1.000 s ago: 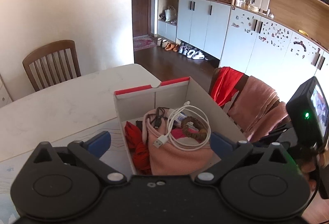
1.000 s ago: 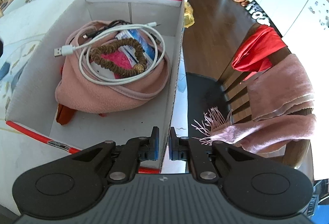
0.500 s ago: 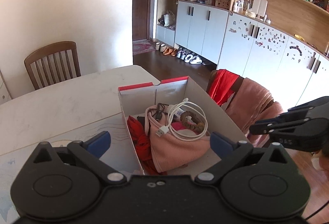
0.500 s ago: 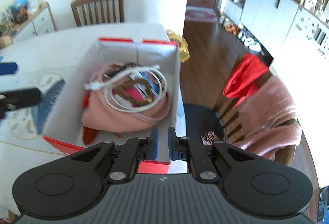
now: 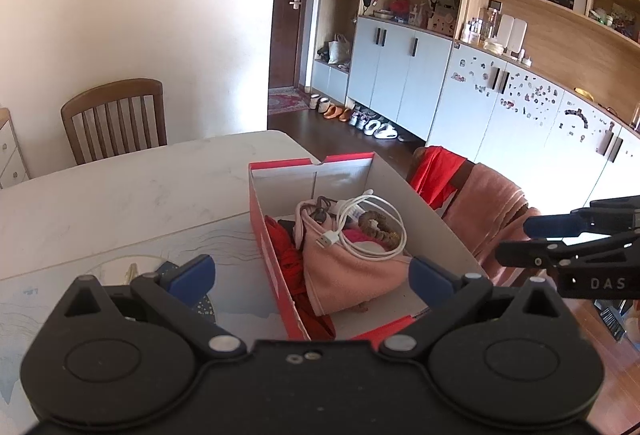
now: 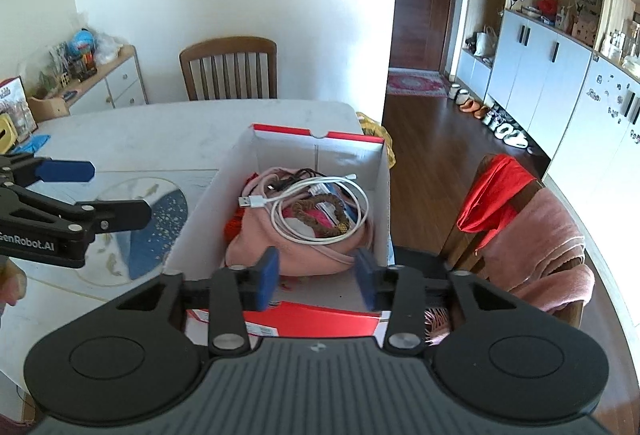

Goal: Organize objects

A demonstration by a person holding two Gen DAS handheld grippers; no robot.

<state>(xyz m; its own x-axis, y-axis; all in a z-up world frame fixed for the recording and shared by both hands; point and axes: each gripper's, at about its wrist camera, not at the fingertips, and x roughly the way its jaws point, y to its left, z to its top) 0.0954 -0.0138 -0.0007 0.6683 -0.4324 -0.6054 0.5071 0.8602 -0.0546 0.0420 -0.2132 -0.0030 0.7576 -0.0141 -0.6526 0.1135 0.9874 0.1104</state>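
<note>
Task progress, judged from current layout: apparently near complete. Loose items gathered inside red shoebox [image 6: 316, 133] standing on pale counter [image 6: 168, 131], near its right edge. No loose task items visible on counter around the box; only a printed blue-and-white mat [image 6: 160, 219] lying flat just left of it. Lid not in view; cannot tell whether closing the box is part of the job.

Box contents:
- pink cloth pouch [image 5: 348, 275], soft, slumped, filling most of the floor of the box
- white USB cable [image 6: 316, 203], coiled loosely on top of pouch, plug end pointing left
- brown bead bracelet [image 6: 324, 215] lying within the coil
- red fabric [image 5: 288, 259] tucked between pouch and left wall
- dark cord near far wall, partly hidden, not identified

Left hand-held gripper [image 5: 312, 271]: fingers spread wide, holding nothing, hovering over near left corner of box. Right hand-held gripper [image 6: 316, 275]: fingers apart, moderately spread, empty, above near end of box.

Beside counter: chair [image 6: 520, 219] draped with red and pink cloth, apart from box.

Likely remaining: withdrawal only, or tidying of cable.
</note>
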